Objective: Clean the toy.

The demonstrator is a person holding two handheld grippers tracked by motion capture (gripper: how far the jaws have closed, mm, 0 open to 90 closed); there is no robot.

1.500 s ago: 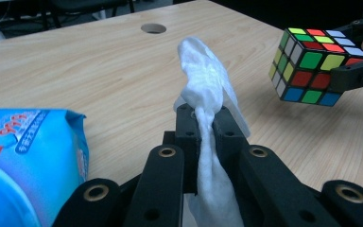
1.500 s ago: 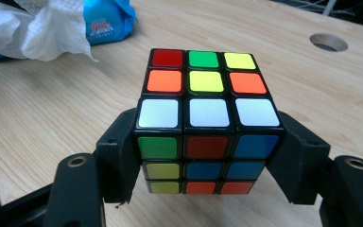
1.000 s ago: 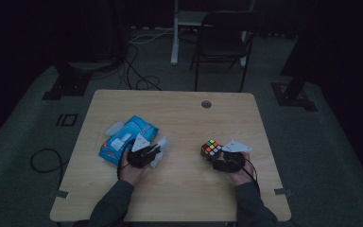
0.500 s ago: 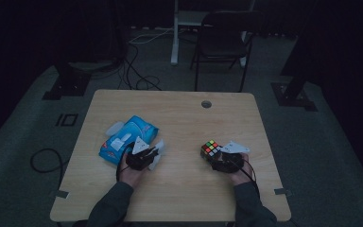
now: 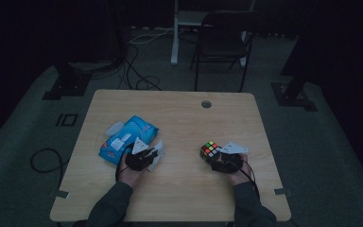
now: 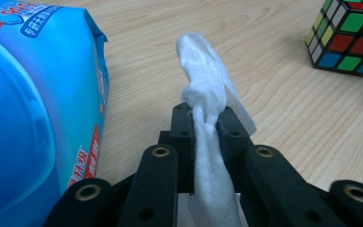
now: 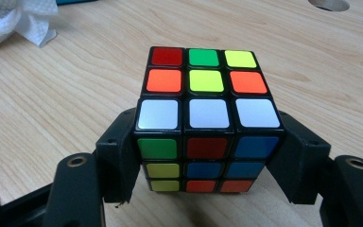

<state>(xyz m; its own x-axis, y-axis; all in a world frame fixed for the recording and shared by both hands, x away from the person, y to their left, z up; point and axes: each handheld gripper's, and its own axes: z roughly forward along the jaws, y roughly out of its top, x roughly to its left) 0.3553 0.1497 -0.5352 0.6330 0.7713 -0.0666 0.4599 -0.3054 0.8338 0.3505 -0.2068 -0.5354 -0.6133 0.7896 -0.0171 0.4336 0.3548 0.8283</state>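
So, high view: left tongs (image 5: pixel 152 155) sat beside the blue wipes pack (image 5: pixel 125 140) with a white wipe (image 5: pixel 157 152) at the tips; right tongs (image 5: pixel 216 157) held the puzzle cube (image 5: pixel 210 149) on the counter (image 5: pixel 179 113), well apart from the left.

Left gripper view: jaws nearly closed, wipe (image 6: pixel 208 118) pinched between them. They had just been opening slightly; wipe between the pads, grip looked intact. Pack (image 6: pixel 33 104) close on the left.

Right gripper view: jaws clamped on the cube (image 7: pixel 208 123) sides.

Status, my read: wipe pulled, cube secured. Wiping the cube not started.
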